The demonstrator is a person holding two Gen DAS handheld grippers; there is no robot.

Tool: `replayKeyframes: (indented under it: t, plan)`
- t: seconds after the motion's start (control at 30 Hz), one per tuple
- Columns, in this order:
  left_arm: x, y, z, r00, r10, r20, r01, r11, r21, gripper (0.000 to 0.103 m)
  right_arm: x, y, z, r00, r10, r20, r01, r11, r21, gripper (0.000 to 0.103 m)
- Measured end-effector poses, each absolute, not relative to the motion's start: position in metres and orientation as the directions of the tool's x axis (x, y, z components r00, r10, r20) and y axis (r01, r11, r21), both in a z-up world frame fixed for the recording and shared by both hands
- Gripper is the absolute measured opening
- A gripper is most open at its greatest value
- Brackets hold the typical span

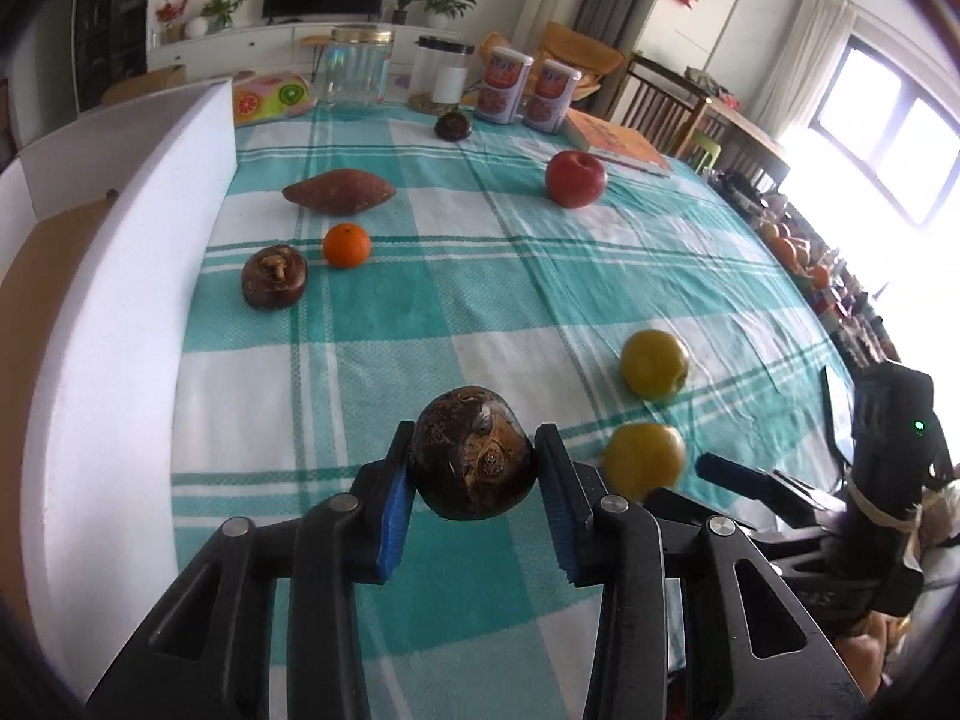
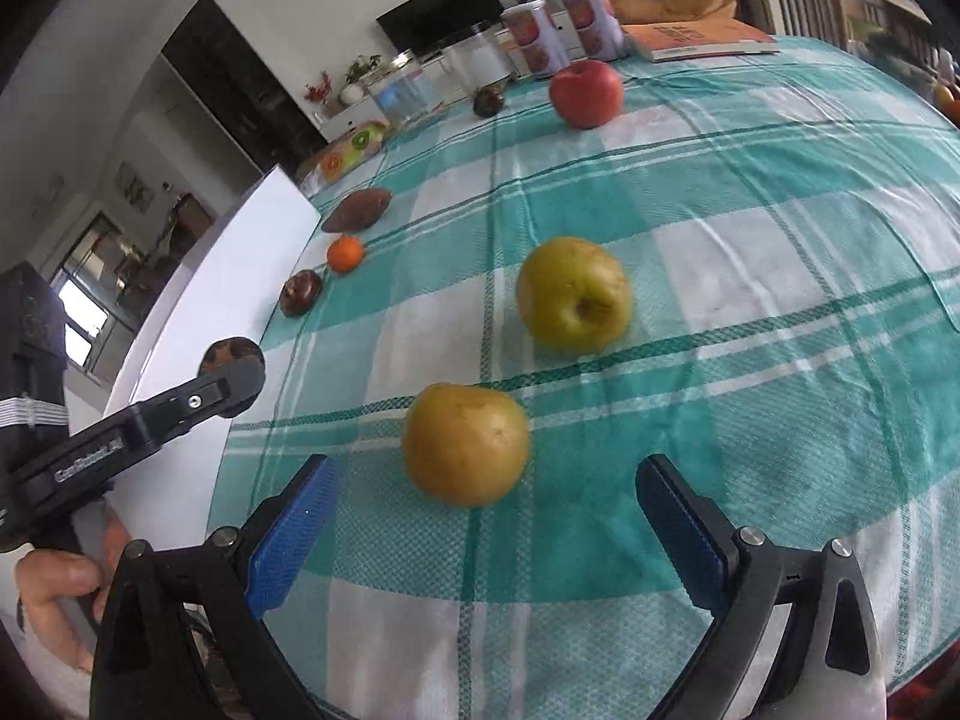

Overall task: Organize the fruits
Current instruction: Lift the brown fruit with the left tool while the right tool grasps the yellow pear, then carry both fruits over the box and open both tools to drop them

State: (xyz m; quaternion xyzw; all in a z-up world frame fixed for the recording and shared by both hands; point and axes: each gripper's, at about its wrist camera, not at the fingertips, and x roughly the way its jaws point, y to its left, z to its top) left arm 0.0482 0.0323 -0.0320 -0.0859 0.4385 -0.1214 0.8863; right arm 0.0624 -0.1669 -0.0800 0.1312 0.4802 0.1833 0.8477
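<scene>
My left gripper (image 1: 474,468) is shut on a dark brown fruit (image 1: 471,453) and holds it above the checked cloth; it also shows at the left of the right wrist view (image 2: 231,369). My right gripper (image 2: 483,489) is open, its blue pads on either side of the near yellow apple (image 2: 465,444), just short of it. A second yellow apple (image 2: 573,294) lies beyond. On the cloth lie a red apple (image 1: 575,177), a sweet potato (image 1: 338,191), an orange (image 1: 346,245), another dark brown fruit (image 1: 274,275) and a third at the back (image 1: 453,125).
A white foam board (image 1: 120,240) stands along the left edge of the table. At the back stand a glass jar (image 1: 359,72), a plastic jar (image 1: 443,75), two cans (image 1: 525,90) and an orange book (image 1: 618,141). A fruit-print box (image 1: 270,97) lies at the back left.
</scene>
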Motion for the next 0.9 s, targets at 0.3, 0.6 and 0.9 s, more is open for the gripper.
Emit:
replayKeyframes:
  t: [0.3,0.6,0.9]
  plan:
    - [0.008,0.031,-0.026,0.578,-0.314,-0.753,0.192,0.949,-0.249,0.040,0.067,-0.160,-0.091,0.519,0.365,-0.773,-0.107,0.925,0.365,0.049]
    - [-0.022,0.060,0.017,0.596,-0.396,-0.699,0.200,0.916,-0.349,0.040,0.044,-0.162,-0.063,0.578,0.465,-0.670,-0.190,0.876,0.444,0.049]
    - [-0.040,0.159,0.056,0.696,-0.259,-0.669,0.014,0.937,-0.348,0.040,0.029,-0.093,-0.022,0.458,0.636,-0.621,-0.359,0.771,0.525,0.049]
